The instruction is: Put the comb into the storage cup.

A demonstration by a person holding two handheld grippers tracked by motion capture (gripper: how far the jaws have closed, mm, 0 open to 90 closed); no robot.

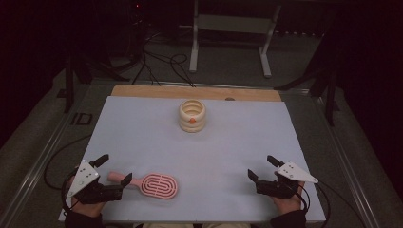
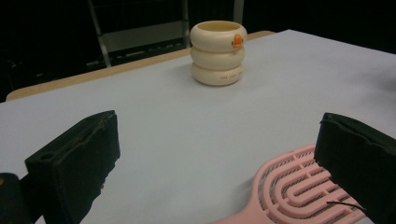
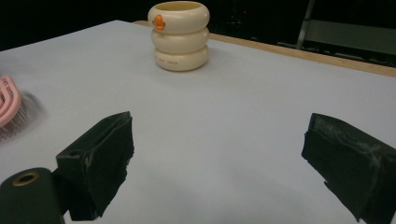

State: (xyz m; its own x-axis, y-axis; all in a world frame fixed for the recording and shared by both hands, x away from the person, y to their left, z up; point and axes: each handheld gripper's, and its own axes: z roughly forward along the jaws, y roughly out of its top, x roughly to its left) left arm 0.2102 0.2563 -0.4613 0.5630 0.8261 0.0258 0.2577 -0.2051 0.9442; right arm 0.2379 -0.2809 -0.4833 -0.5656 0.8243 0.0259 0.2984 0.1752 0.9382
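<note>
Partly hidden by wide-open, empty left fingers (image 1: pixel 114 170), the pink brush (image 1: pixel 153 185) lies flat.

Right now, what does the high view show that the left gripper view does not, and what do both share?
The high view shows the right tool open on the near right of the table, a hand under it, the floor cables and the grey frame beyond.

The left gripper view shows small dark lettering on the cream holder.

Both share the white table, the holder, the pink hairbrush lying flat, and the left tool, open, one jaw beside the brush.
</note>
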